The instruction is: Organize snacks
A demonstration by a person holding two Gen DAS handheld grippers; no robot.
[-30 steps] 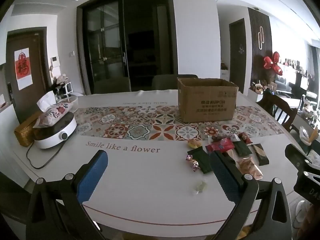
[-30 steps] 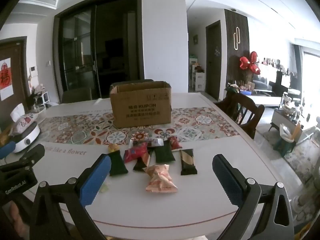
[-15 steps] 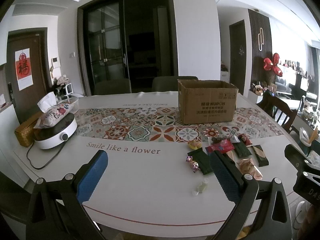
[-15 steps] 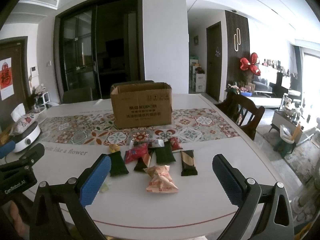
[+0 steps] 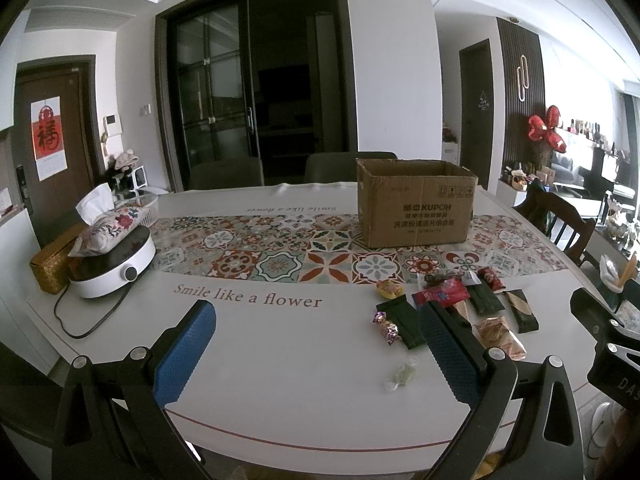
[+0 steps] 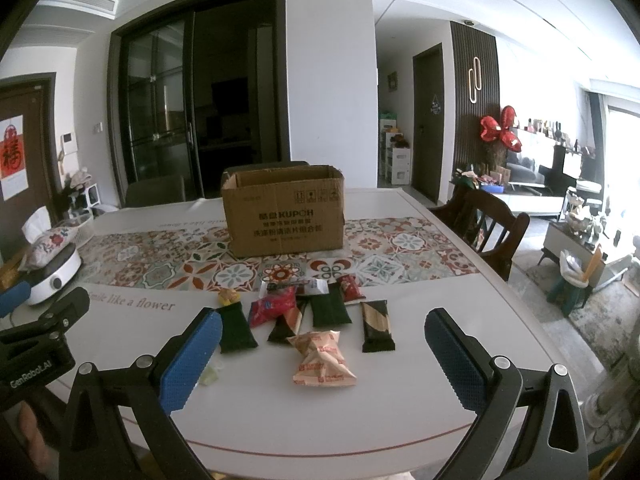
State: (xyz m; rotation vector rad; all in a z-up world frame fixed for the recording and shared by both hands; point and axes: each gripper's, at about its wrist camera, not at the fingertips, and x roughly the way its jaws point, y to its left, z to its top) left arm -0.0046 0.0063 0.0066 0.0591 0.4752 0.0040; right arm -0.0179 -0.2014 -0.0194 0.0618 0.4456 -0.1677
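Little has moved since the earlier frames: both views sit a touch higher and nearer, snacks unchanged in their cluster, nothing picked up.

Left gripper [image 5: 316,350]: blue-padded fingers [image 5: 184,354] spread wide apart, nothing between them, hovering over bare bench [image 5: 280,360] at lower centre of the left wrist view. Its right finger overlaps the snack cluster in the picture only; no contact evident.

Right gripper [image 6: 320,356]: fingers apart too, empty, framing the pale peach packet [image 6: 322,360] at lower centre of the right wrist view. Likely the first target, being nearest and squarely between the pads.

Snacks lie loose on the bench in front of the cardboard box [image 6: 284,216]: dark green packets [image 6: 236,328], a red packet [image 6: 272,308], a brown-and-black bar [image 6: 376,326] to the right, and a small yellow sweet [image 6: 228,297] at the upper left of the cluster. A purple foil sweet [image 5: 386,326] and a pale wrapped sweet [image 5: 402,374] sit apart, lower in the left wrist view.

Box stands open-topped on the patterned runner [image 6: 160,264], just behind the cluster: probably the destination, placed within short reach of both grippers.

White cooker [image 5: 112,264] with tissue pouch at left of frame, well apart from the work.

Judgement: sorting not yet begun; wide-open fingers suit an approach.
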